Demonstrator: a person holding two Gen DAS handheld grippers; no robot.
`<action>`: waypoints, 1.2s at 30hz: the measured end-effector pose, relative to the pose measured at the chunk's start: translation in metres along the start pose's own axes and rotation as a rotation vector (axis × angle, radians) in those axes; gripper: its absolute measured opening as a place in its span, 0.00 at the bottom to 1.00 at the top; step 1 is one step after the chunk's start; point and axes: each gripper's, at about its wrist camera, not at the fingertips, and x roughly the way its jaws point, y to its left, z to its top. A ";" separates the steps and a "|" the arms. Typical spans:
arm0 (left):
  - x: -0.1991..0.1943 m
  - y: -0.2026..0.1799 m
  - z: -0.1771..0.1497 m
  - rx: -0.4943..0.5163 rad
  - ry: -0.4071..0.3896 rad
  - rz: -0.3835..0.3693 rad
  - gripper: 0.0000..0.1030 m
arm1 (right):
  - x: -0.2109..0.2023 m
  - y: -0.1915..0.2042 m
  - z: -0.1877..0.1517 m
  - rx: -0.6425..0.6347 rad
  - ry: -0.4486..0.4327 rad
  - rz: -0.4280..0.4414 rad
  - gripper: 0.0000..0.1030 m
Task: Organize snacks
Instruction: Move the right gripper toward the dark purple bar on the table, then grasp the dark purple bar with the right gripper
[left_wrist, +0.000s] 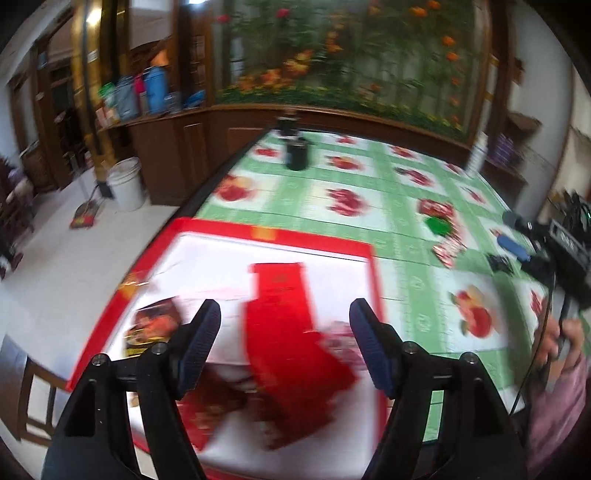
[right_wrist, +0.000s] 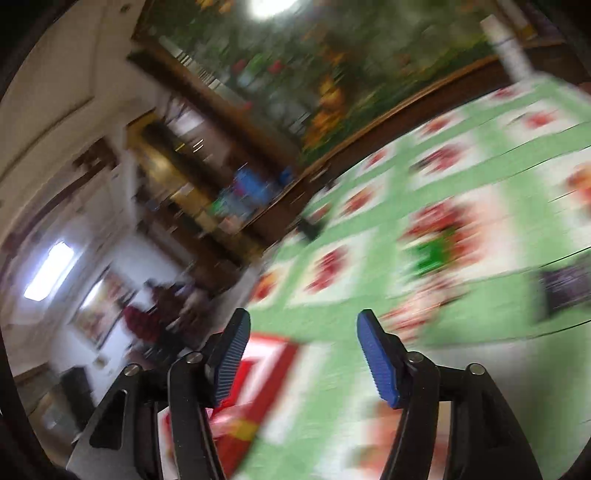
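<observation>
In the left wrist view a red-rimmed white box (left_wrist: 280, 238) lies on the table with several snack packs in it: a long red packet (left_wrist: 284, 310), a dark packet (left_wrist: 153, 325) at its left and more red packs near the camera. My left gripper (left_wrist: 284, 314) is open and empty just above the box. A few loose snack packs (left_wrist: 439, 221) lie on the tablecloth to the right. The right wrist view is heavily blurred; my right gripper (right_wrist: 303, 332) is open and empty above the tablecloth, with the box corner (right_wrist: 273, 354) at lower left and a green pack (right_wrist: 432, 254) ahead.
The table has a green cloth with red fruit prints (left_wrist: 369, 184). A black jar (left_wrist: 297, 153) stands at the far end. Black devices and cables (left_wrist: 554, 240) lie at the right edge. A white bucket (left_wrist: 125, 182) stands on the floor at left.
</observation>
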 end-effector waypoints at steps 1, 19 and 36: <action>0.001 -0.012 0.001 0.028 0.004 -0.014 0.70 | -0.016 -0.014 0.006 0.007 -0.031 -0.050 0.64; 0.019 -0.140 0.000 0.318 0.095 -0.136 0.70 | -0.029 -0.117 0.032 0.076 0.113 -0.466 0.66; 0.112 -0.211 0.061 0.438 0.125 -0.222 0.70 | 0.005 -0.096 0.030 -0.165 0.173 -0.693 0.23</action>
